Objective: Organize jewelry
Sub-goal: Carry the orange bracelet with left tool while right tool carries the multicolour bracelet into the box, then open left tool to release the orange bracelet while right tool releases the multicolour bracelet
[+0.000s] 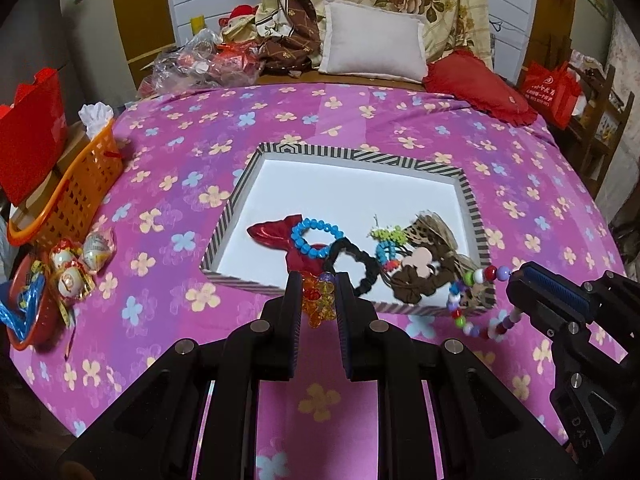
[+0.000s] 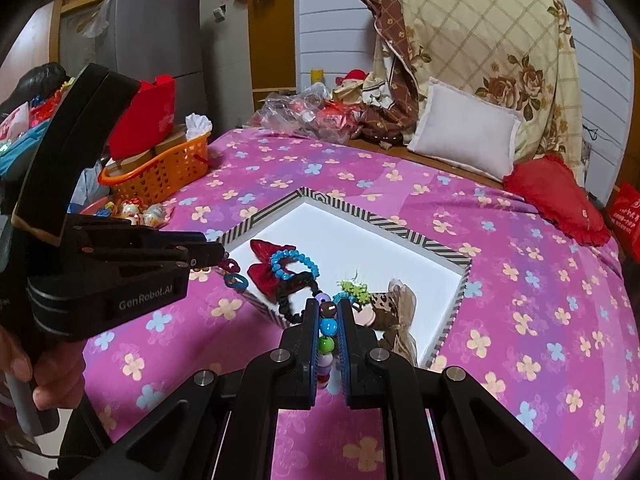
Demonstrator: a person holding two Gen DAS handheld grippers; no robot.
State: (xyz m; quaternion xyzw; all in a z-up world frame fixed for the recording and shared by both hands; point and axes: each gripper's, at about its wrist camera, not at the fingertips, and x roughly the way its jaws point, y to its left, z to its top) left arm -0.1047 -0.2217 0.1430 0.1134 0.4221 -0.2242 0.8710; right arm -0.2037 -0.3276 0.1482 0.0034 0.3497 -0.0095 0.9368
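A striped-rim box (image 1: 352, 155) with a white floor lies on the pink flowered bedspread; it also shows in the right wrist view (image 2: 352, 210). Inside lie a red bow (image 1: 276, 234), a blue bead bracelet (image 1: 316, 238), a black scrunchie (image 1: 352, 264), a green-blue beaded piece (image 1: 386, 242) and leopard and brown hair ties (image 1: 424, 256). My left gripper (image 1: 318, 292) is shut on an orange-red translucent bead piece (image 1: 319, 300) just above the box's near rim. My right gripper (image 2: 329, 314) is shut on a multicoloured bead string (image 2: 327, 328), which hangs by the box's near right corner (image 1: 476, 308).
An orange basket (image 1: 76, 188) and wrapped eggs (image 1: 80, 264) sit at the bed's left edge beside a red bowl (image 1: 28, 308). A white pillow (image 1: 374, 42), a red cushion (image 1: 480, 84) and plastic bags (image 1: 200, 60) lie at the head of the bed.
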